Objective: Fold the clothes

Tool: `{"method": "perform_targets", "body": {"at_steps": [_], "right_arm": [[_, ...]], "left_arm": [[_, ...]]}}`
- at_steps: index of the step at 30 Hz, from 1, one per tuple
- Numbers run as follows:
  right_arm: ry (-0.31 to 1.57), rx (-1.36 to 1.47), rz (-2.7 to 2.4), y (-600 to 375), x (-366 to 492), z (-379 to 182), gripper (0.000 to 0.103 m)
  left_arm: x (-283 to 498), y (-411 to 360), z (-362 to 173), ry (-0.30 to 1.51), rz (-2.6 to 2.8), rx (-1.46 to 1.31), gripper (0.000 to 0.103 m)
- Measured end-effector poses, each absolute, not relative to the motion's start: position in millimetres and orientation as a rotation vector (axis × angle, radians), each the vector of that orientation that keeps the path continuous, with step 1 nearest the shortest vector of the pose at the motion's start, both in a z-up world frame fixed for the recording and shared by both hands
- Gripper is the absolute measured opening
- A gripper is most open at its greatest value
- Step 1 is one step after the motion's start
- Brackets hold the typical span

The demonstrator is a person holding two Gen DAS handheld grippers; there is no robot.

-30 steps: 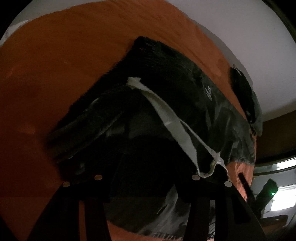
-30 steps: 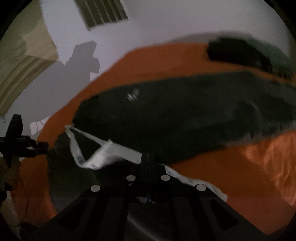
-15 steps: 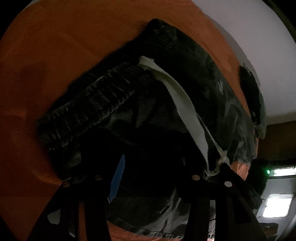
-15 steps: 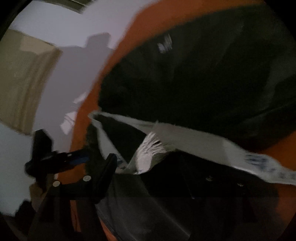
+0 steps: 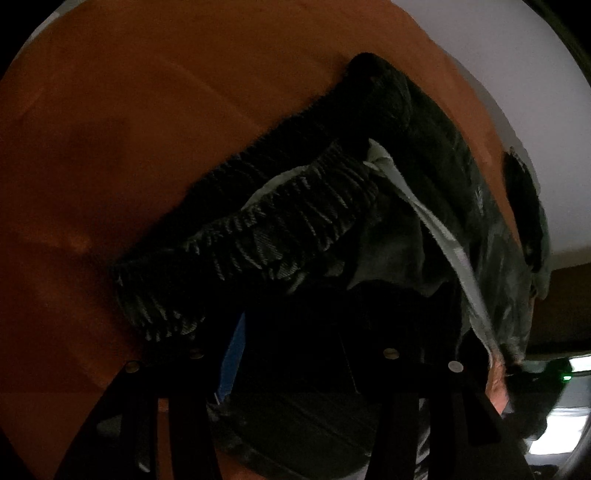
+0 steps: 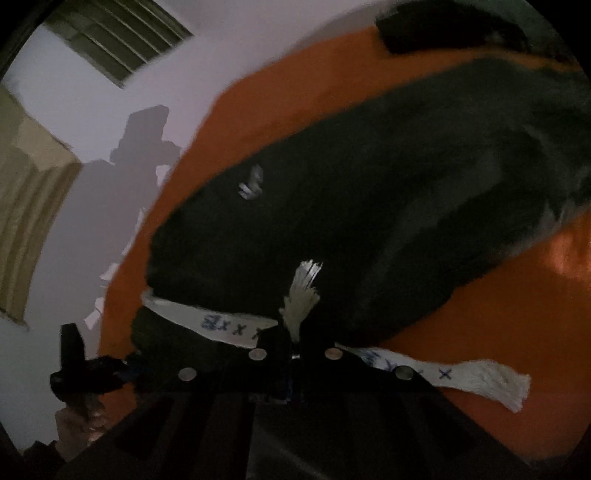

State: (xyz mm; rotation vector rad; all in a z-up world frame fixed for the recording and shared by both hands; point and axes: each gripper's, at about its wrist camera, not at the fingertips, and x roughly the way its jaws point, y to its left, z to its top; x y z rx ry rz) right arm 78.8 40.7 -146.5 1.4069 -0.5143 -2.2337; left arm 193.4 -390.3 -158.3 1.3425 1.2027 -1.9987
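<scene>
Dark shorts (image 5: 424, 166) with a gathered elastic waistband (image 5: 277, 236) and a white drawstring (image 5: 443, 243) lie on an orange surface (image 5: 147, 129). My left gripper (image 5: 291, 354) hangs close over the waistband, fingers apart. Dark cloth fills the gap, and it is too dark to see whether the pads press on it. In the right wrist view the shorts (image 6: 369, 192) stretch across the orange surface (image 6: 332, 74). My right gripper (image 6: 295, 339) is shut on the drawstring (image 6: 229, 326), and a frayed tassel (image 6: 303, 295) sticks up between its fingers. The left gripper (image 6: 85, 373) shows at the shorts' left end.
A second dark garment (image 6: 443, 29) lies at the far edge of the orange surface, also seen in the left wrist view (image 5: 524, 206). A pale wall with a vent (image 6: 118, 40) stands behind. A hand (image 6: 77, 417) is under the left gripper.
The left gripper sank closer to the waistband, which now looms larger and more bunched. The right gripper opened, rolled, and shut again on the drawstring.
</scene>
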Motion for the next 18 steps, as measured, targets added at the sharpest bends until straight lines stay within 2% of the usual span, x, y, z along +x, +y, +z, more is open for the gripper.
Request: {"method": "perform_targets", "body": {"at_steps": [3,5,6,7,8,10,16,18], "right_arm": [[-0.541,1.451,-2.188,44,82,-164,0.006],[-0.651,1.391,-2.174,60,91,-158,0.009],[-0.694,1.341,-2.179,72,97,-151,0.016],[-0.709,1.307,-2.189,85,105,-143,0.041],[-0.711,1.285,-2.204,99,114,-135,0.057],[-0.72,1.262,-2.226,134,136,-123,0.058],[-0.86,1.339,-2.382,267,238,-113,0.058],[-0.974,1.41,-2.468,315,284,-120,0.058]], "left_arm": [[200,-387,-145,1.173,-2.008,1.357,0.051],[219,-386,-130,1.192,-2.041,1.316,0.052],[232,-385,-122,1.194,-2.055,1.292,0.052],[248,-384,-114,1.191,-2.069,1.259,0.052],[264,-383,-108,1.189,-2.081,1.229,0.054],[286,-384,-107,1.192,-2.079,1.201,0.06],[281,-392,-136,1.357,-2.03,1.234,0.061],[266,-396,-139,1.287,-2.043,1.261,0.061]]}}
